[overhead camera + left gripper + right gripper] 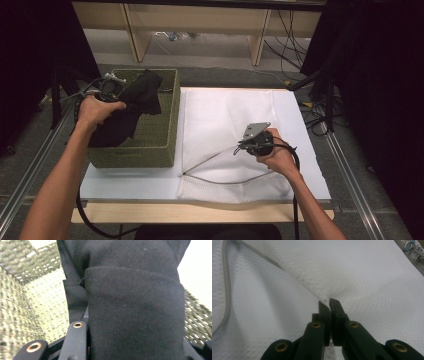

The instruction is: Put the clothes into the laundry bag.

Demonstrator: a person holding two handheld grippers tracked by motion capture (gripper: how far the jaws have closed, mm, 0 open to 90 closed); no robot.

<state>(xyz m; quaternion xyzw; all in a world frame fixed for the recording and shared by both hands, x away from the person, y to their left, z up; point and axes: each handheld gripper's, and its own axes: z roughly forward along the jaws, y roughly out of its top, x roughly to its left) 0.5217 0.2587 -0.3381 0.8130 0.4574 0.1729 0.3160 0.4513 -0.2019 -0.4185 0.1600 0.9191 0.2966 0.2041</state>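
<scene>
A: Right, so the black garment (131,107) is half out of the green woven basket (155,145) at the far left of the table (125,186). One end hangs from the left tool (111,89); the rest droops over the basket's inside.

B: Is that tool gripping it properly?

A: In the left gripper view the cloth (130,310) folds thickly over and between the black jaws, so I take it as clamped on the garment, with a generous bunch rather than a thin edge. That looks like a sound hold.

B: And the other side?

A: The right tool (250,141) has its jaws pressed together on a pinch of the white mesh bag (225,115), which lies flat to the right of the basket. The right gripper view shows the mesh (352,272) pulled up into a tent at the jaw tips. The zipper edge (220,181) gapes toward the near left corner.

B: So the garment goes in there?

A: That is my reading. To do it well, lift the garment high enough that its trailing end comes free of the basket's wall, then carry it rightward and low toward the gape. Hold the mesh raised, so the mouth stands open instead of sagging shut.

B: Any risk?

A: The loose cloth may snag the basket rim or drag the bag sideways. Feed the hanging end in first, and release only once most of it is inside.
</scene>
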